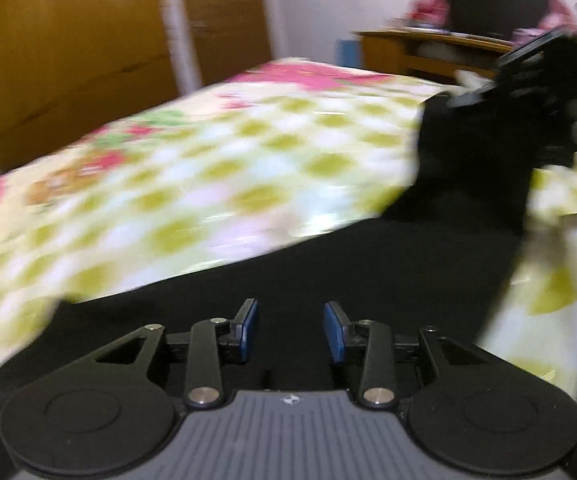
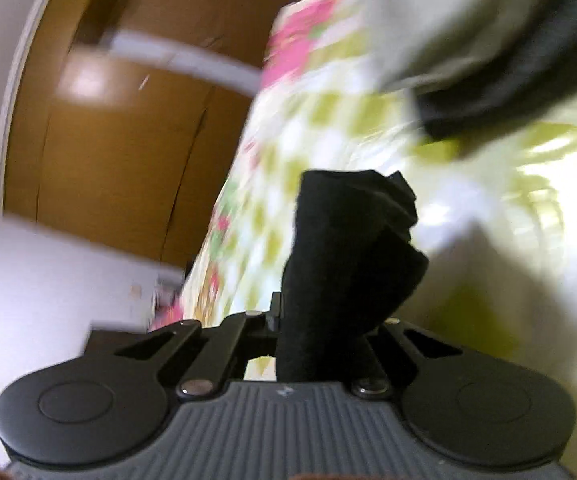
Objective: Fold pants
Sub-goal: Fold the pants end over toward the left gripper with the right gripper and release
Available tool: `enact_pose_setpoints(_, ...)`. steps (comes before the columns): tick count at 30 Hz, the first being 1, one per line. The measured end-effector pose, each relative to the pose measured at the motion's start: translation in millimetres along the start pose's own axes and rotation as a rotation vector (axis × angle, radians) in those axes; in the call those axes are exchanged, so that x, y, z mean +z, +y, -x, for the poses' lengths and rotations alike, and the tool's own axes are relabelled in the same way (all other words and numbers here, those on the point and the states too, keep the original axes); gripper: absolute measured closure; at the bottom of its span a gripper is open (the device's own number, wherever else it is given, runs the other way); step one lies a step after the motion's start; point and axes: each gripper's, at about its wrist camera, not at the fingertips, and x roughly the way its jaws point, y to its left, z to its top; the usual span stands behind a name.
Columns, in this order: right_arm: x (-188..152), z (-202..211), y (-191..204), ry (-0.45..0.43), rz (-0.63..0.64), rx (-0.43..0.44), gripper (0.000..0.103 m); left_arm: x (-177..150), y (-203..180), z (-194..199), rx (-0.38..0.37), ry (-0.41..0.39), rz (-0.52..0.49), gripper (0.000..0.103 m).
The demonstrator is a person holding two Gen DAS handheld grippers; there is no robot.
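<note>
Two grippers are at work and only one has cloth in it. My right gripper (image 2: 320, 320) is clamped tight on a bunched fold of the black fabric pants (image 2: 348, 248); the cloth rises out from between the fingers as a dark wad, held clear of the bed's floral sheet with green checks and pink flowers (image 2: 328, 120).

My left gripper (image 1: 290, 330) has its blue-padded fingers (image 1: 248, 326) partly apart with nothing between them, and they look to be spreading a little. It hangs just above the pants (image 1: 328, 272), which lie spread beneath and ahead of it.

From the left wrist view the pants run as a long dark band from under the left gripper away toward the upper right, where the cloth lifts off the sheet (image 1: 168, 168) into the dark blurred shape I take for my right gripper (image 1: 536, 76). So the long axis lies roughly along the line between my two hands, and the left is the nearer hand for the flat end. I judge the next move needs a pinch on that near edge.

That view shows the spread and the lifted far end; the right wrist view shows only the clamped wad, and a second dark mass (image 2: 508, 80) at upper right too blurred to name. Both pictures are smeared.
</note>
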Motion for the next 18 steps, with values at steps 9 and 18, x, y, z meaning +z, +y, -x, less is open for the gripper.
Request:
enact_pose_setpoints(9,-125.6,-94.0,180.7,0.371,0.384,0.212,0.096,-95.5,155.4,46.4,0.452,0.122,0.106,0.051)
enact_pose_setpoints(18,-346.1,-242.6,265.1,0.826,0.625,0.317,0.096,-165.6,198.0,63.6,0.473,0.176,0.313,0.051)
